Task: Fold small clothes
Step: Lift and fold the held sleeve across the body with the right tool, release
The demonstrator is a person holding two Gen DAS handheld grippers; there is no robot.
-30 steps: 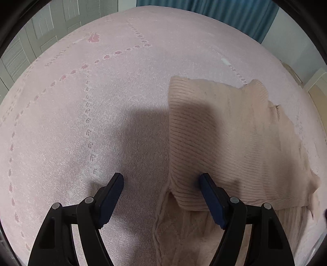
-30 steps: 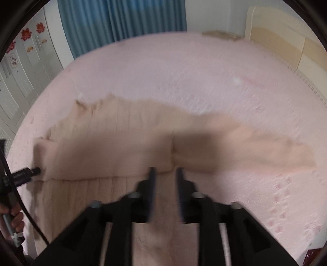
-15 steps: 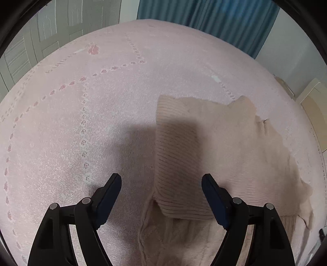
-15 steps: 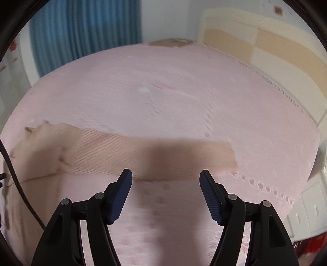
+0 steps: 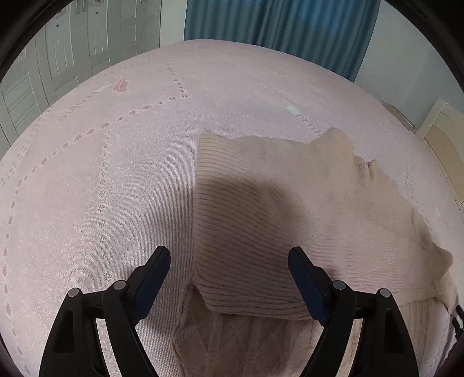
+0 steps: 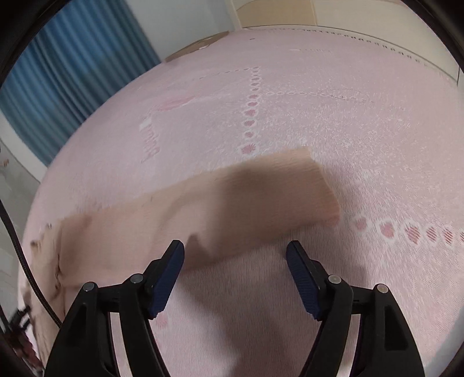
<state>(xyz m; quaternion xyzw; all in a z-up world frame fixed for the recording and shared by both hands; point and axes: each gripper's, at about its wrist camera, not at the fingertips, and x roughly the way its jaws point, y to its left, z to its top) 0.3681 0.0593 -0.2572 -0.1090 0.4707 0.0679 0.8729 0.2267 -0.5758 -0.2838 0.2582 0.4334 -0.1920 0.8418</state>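
Note:
A beige ribbed knit sweater (image 5: 290, 208) lies on the pink bedspread (image 5: 116, 188), its upper part folded down over a cable-knit part (image 5: 246, 342). My left gripper (image 5: 229, 275) is open and empty, hovering above the folded edge near the sweater's left side. In the right wrist view one sleeve (image 6: 232, 208) of the sweater stretches flat across the bed to the right, with its cuff end at the right. My right gripper (image 6: 235, 266) is open and empty, just in front of the sleeve's near edge.
The bedspread (image 6: 319, 116) has rows of pink heart patterns and lettering. Blue curtains (image 5: 275, 29) hang behind the bed, white wardrobe doors (image 5: 58, 63) stand at the left, and a cream headboard (image 6: 319, 14) is at the far side. A black cable (image 6: 17, 246) hangs at the left.
My right gripper opened, let go of the sweater and swung right along the sleeve toward its cuff. My left gripper stayed open and shifted right and back a little over the folded edge.

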